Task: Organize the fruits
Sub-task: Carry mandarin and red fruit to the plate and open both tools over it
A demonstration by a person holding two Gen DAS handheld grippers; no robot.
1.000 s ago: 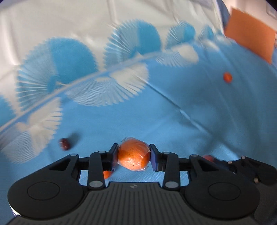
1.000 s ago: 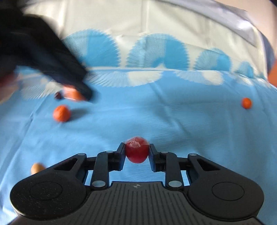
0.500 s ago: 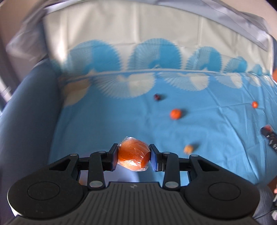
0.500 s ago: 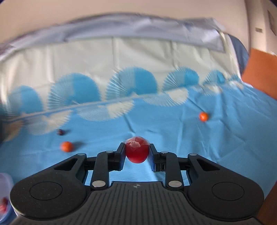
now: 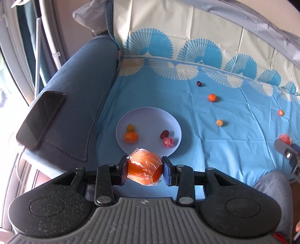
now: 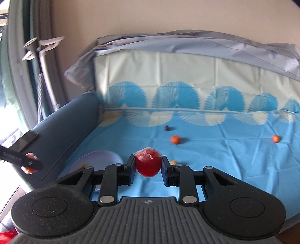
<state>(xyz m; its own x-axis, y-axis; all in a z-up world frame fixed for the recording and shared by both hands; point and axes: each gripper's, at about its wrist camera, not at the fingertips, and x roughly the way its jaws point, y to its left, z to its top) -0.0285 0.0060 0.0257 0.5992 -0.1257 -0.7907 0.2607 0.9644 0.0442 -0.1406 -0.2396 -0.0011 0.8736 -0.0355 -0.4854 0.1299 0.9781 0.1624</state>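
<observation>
Plate half hidden behind right tool, edges blurred

I am working in a home, in what looks like a living room. The main landmark is a sofa with dark blue upholstery, and its padded armrest fills the left of my left wrist view. A phone lies flat on top of that armrest. Spread over the sofa's seat and up its backrest is a blue and cream cloth printed with fan shapes, and a grey sheet is draped along the top of the backrest. Behind the sofa stands a plain beige wall. Left of the armrest I see a curtain and bright window light.
</observation>
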